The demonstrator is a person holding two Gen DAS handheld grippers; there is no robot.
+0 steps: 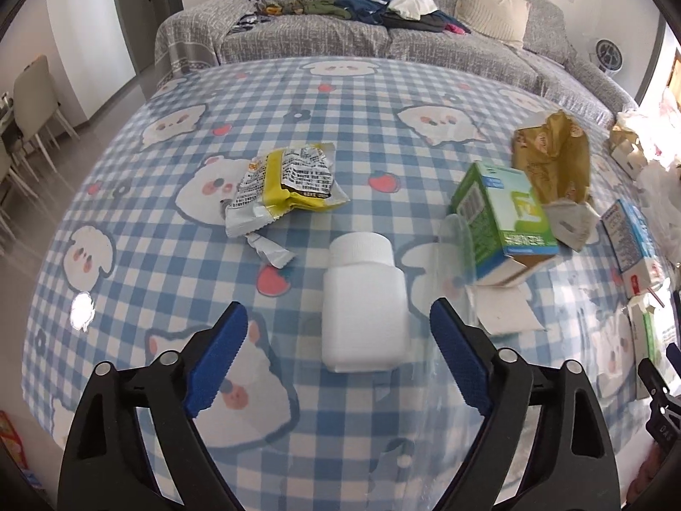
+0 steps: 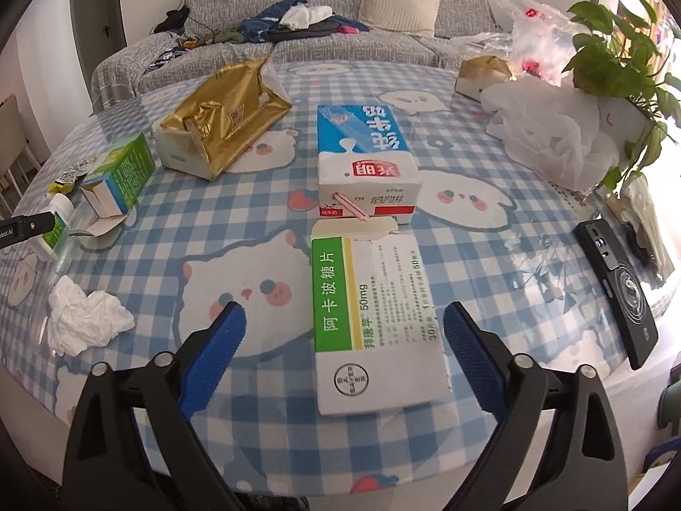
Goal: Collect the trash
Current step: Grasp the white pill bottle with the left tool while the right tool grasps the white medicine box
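A white plastic bottle (image 1: 361, 298) with a screw cap stands between the blue pads of my left gripper (image 1: 338, 311), which is open and does not touch it. In the right wrist view, a flat green-and-white medicine box (image 2: 374, 311) lies between the fingers of my right gripper (image 2: 344, 311), also open with gaps on both sides. Other trash lies on the checked tablecloth (image 1: 170, 255): a yellow-silver snack wrapper (image 1: 285, 187), an open green box (image 1: 502, 213), a gold bag (image 2: 225, 119), a blue milk carton (image 2: 361, 157) with a pink straw, and a crumpled tissue (image 2: 85, 319).
A black phone (image 2: 617, 289) lies near the table's right edge. White plastic bags (image 2: 553, 140) and a potted plant (image 2: 617, 42) crowd the far right. A grey sofa (image 1: 340, 38) with clothes runs behind the table. Chairs (image 1: 30, 102) stand at the left.
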